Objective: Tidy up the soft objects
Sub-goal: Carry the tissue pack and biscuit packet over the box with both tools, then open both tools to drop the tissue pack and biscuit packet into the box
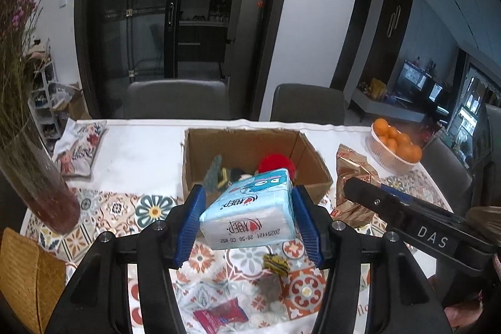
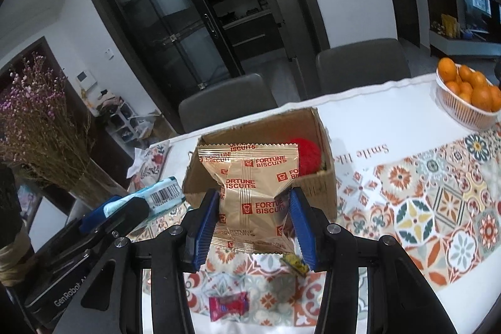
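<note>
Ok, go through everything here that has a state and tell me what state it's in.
Left gripper: shut on tissue pack, lifted.
Right gripper: shut on biscuit packet, lifted.
Cardboard box: open, red pom-pom inside.
Basket: full of oranges.
Red candy: lying on tablecloth.

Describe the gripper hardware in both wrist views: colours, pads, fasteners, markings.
Both alike: the left gripper and right gripper have black angular finger arms with triangular cut-outs, silver round bolts at the joints, and ribbed blue pads on the inner faces. White lettering "DAS" on the right gripper's body; "GenRobot" on the left's. No cables visible.
</note>
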`<action>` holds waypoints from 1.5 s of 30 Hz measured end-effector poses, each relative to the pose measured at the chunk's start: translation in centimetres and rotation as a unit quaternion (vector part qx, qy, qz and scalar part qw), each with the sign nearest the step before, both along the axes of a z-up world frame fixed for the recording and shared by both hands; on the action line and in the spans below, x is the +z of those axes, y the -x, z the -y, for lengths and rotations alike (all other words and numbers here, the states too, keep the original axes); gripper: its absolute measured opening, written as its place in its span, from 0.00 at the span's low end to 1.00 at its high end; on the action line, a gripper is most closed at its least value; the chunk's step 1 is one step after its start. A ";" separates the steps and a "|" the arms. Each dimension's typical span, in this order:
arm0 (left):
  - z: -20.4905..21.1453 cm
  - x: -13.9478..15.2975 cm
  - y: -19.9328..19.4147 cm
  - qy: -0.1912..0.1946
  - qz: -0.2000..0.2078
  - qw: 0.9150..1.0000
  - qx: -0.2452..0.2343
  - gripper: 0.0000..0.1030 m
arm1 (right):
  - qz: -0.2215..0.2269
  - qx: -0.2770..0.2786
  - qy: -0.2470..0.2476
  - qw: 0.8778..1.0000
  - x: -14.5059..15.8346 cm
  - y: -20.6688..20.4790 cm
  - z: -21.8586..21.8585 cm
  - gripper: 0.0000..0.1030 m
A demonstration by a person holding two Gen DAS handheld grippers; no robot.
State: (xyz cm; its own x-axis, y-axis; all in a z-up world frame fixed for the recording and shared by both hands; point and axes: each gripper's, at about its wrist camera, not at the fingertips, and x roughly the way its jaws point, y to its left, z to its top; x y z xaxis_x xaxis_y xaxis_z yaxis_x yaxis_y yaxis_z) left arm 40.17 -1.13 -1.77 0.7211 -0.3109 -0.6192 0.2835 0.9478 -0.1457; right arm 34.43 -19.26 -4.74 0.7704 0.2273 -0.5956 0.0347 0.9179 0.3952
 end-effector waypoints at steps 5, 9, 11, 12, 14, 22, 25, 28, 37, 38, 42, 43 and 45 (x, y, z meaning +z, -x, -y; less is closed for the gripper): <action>0.4 0.6 -1.3 -0.002 0.008 1.000 0.004 0.54 | 0.005 0.009 0.011 1.000 0.8 -1.8 0.1 0.46; 0.7 0.6 -3.0 -0.003 0.005 1.000 0.005 0.54 | 0.003 0.011 0.013 1.000 0.8 -3.6 0.4 0.46; 0.8 0.5 -3.9 -0.003 0.002 1.000 0.007 0.54 | 0.002 0.012 0.017 1.000 0.9 -4.5 0.3 0.46; 0.8 0.4 -4.4 -0.004 0.001 1.000 0.008 0.54 | 0.001 0.013 0.021 1.000 0.9 -5.0 0.3 0.46; 0.9 0.3 -5.4 -0.007 0.000 1.000 0.010 0.54 | -0.001 0.020 0.023 1.000 0.9 -5.8 0.1 0.46; 1.3 -0.8 -8.7 -0.013 -0.016 1.000 0.007 0.54 | -0.023 0.038 0.036 0.998 0.0 -9.4 0.0 0.46; 1.6 -1.5 -10.0 -0.017 -0.025 1.000 0.004 0.54 | -0.037 0.042 0.040 0.998 -0.6 -10.6 0.1 0.46; 1.8 -2.3 -11.1 -0.024 -0.029 0.999 0.004 0.54 | -0.053 0.047 0.042 0.997 -1.6 -11.9 0.3 0.46; 2.6 -4.7 -14.6 -0.033 -0.057 0.998 0.002 0.54 | -0.098 0.059 0.040 0.993 -4.5 -15.1 1.2 0.48; 2.7 -4.9 -14.9 -0.032 -0.059 0.998 0.001 0.54 | -0.104 0.061 0.037 0.992 -4.8 -15.4 1.3 0.49; 3.1 -5.5 -15.7 -0.033 -0.069 0.997 -0.003 0.55 | -0.117 0.051 0.032 0.991 -5.4 -16.0 1.9 0.52; 3.2 -5.6 -15.8 -0.035 -0.069 0.997 -0.004 0.57 | -0.116 0.047 0.035 0.992 -5.3 -16.0 1.9 0.52; 3.1 -5.6 -15.6 -0.042 -0.066 0.997 -0.004 0.57 | -0.111 0.042 0.047 0.992 -5.2 -15.7 2.0 0.52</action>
